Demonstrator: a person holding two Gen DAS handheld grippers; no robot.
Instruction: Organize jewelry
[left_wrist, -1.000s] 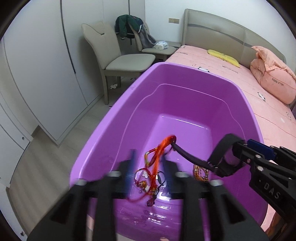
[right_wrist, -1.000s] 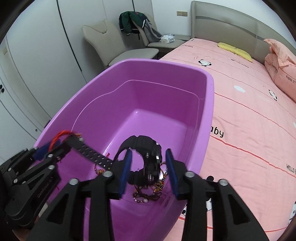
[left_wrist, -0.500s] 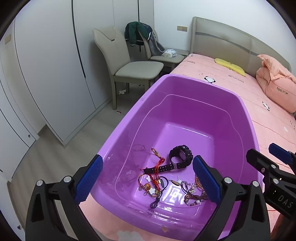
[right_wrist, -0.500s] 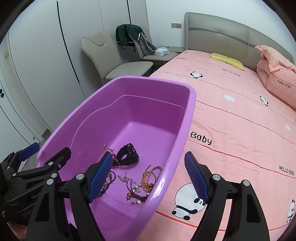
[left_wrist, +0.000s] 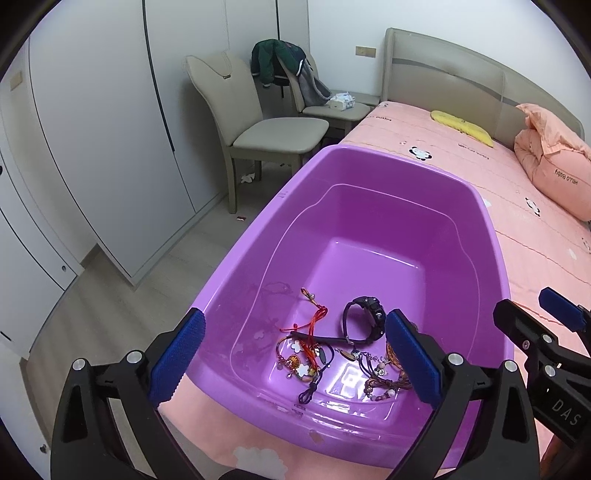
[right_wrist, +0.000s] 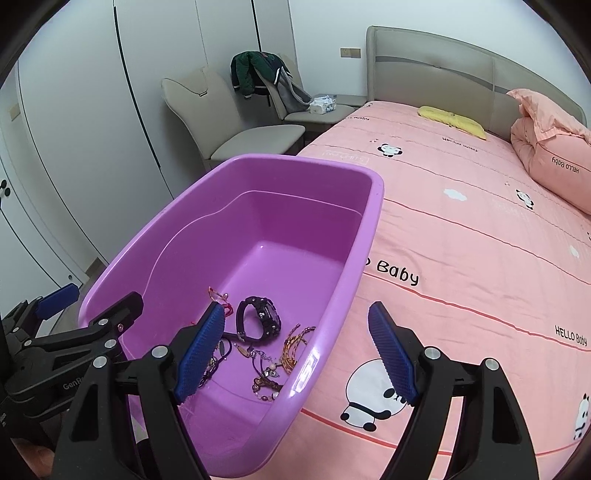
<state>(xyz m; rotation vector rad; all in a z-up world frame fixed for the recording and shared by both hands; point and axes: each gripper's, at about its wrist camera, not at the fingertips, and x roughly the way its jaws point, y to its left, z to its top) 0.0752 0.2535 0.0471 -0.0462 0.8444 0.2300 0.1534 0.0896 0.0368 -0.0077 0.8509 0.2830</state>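
Both grippers, left gripper (left_wrist: 291, 358) and right gripper (right_wrist: 295, 350), hang with fingers spread, empty; watch (left_wrist: 364, 323) lies below, nearer the left.

Tub (left_wrist: 491, 236): on the bed (right_wrist: 480, 240), at its edge, ahead of and below both sets of jaws.
Watch (left_wrist: 364, 321): in the tub, at its near end, between the left gripper's (left_wrist: 295, 360) jaws, toward the right one.
Cord bracelet (left_wrist: 314, 321): left of the watch.
Beaded bracelets (left_wrist: 380, 380): nearer than the watch.
Right gripper (right_wrist: 297, 352): straddling the tub's right wall.
Chair (left_wrist: 266, 133): on the floor, beyond the tub, left.
Pillow (right_wrist: 554, 166): far right on the bed.
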